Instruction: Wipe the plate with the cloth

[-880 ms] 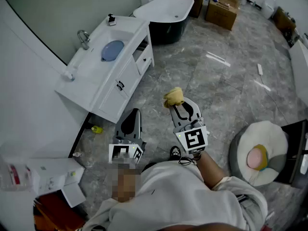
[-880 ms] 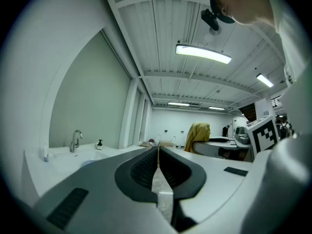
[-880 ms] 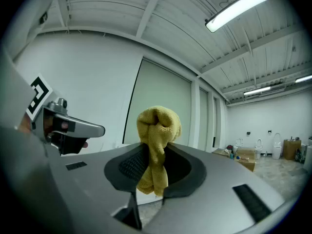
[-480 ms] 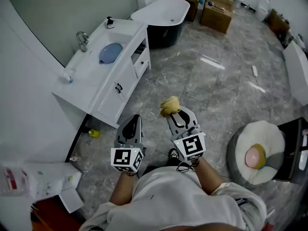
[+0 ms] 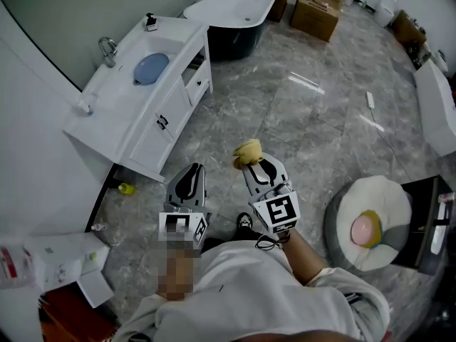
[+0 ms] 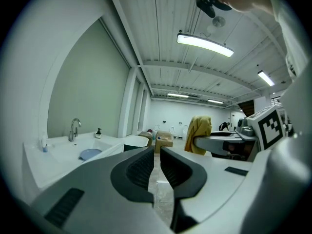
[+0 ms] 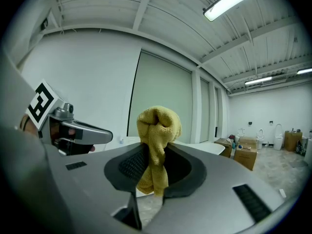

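The right gripper (image 7: 153,167) is clamped on the yellow cloth (image 7: 157,130), a nubbly terry bunched into a knot above the jaws, with a tail hanging below. The left gripper (image 6: 156,162) holds nothing, its jaws drawn almost together. Both hang over the marble floor (image 5: 299,120), well apart from the round blue plate (image 5: 150,68), which seems to lie in the sink (image 5: 167,48), mid-counter (image 5: 107,112).

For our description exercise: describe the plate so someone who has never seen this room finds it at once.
Find the white vanity cabinet beside the bathtub. The plate lies in its sink, near the chrome tap. It is round, flat and blue, set against plain white.
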Demonstrator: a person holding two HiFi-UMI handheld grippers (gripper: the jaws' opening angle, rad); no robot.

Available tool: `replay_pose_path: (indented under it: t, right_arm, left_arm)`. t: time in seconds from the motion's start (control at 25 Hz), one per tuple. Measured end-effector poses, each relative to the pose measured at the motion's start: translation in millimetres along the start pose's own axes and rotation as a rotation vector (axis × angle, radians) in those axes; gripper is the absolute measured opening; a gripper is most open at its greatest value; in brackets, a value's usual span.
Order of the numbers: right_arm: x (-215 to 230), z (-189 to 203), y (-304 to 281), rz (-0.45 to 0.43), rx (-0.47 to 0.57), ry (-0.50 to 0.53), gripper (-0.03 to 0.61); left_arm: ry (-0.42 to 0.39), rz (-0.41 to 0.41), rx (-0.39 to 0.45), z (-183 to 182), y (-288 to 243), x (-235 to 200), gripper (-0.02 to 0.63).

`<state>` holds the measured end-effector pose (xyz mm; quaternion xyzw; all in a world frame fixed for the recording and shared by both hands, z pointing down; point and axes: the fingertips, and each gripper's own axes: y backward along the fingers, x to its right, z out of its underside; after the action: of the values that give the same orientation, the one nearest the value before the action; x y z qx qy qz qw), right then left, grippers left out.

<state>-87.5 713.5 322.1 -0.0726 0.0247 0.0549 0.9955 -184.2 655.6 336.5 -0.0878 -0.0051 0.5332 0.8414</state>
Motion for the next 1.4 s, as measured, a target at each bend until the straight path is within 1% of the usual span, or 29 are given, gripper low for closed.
replay_pose_path:
  t: [0.12,0.32,0.4,0.52,0.68,0.84,0.92,1.0,1.08,1.16,1.28,1.4]
  right_arm:
    - [22.3,-0.7,-7.1,-0.007,0.007,-0.011,0.086]
    - [47.0,10.1,-25.3,-0.067,-0.001,-0.015,0.086]
    - [57.3,13.2,-37.7,-0.080,-0.008,-0.032,0.086]
    - [68.4,16.2,-60.7,-0.093,-0.009,-0.049,0.086]
    - [88.7,25.9,-104.2,-0.080,-0.040,-0.059,0.086]
    - [114.9,24.8,-156.9,-0.053,-0.063,-0.042,0.086]
    - [132.2,15.0,-188.9,-0.031,-0.064,-0.028,0.086]
    - [149.7,-1.5,-221.8,-0.006,-0.058,-0.020,0.086]
    - [162.9,-19.1,-253.8,0.012,-0.042,-0.016,0.086]
    - [171.4,-29.5,-285.6,0.024,-0.032,-0.012,0.086]
    - [173.9,-32.5,-332.4,0.013,-0.042,-0.015,0.086]
    - [178.4,-31.7,-372.0,-0.026,-0.058,-0.020,0.086]
  left_arm:
    - [-0.013,-0.017,-0.010,-1.9,-20.0,4.3,0.076]
    - [0.013,-0.093,-0.027,6.1,-44.3,1.4,0.077]
    - [0.025,-0.098,-0.052,10.4,-57.7,-0.1,0.077]
    - [0.010,-0.092,-0.076,11.8,-80.2,-9.5,0.077]
    - [0.031,-0.062,-0.093,18.4,-128.7,-35.7,0.077]
    - [0.062,0.003,-0.097,16.3,-195.3,-67.3,0.077]
    - [0.058,0.044,-0.088,4.7,-231.7,-83.8,0.077]
    - [0.050,0.091,-0.074,-14.7,-265.4,-100.2,0.077]
    - [0.035,0.136,-0.053,-35.8,-292.5,-117.8,0.077]
    - [0.017,0.164,-0.042,-49.2,-315.9,-138.4,0.077]
    - [0.005,0.160,-0.045,-58.0,-347.9,-176.5,0.077]
    - [0.037,0.126,-0.048,-61.7,-373.0,-208.8,0.077]
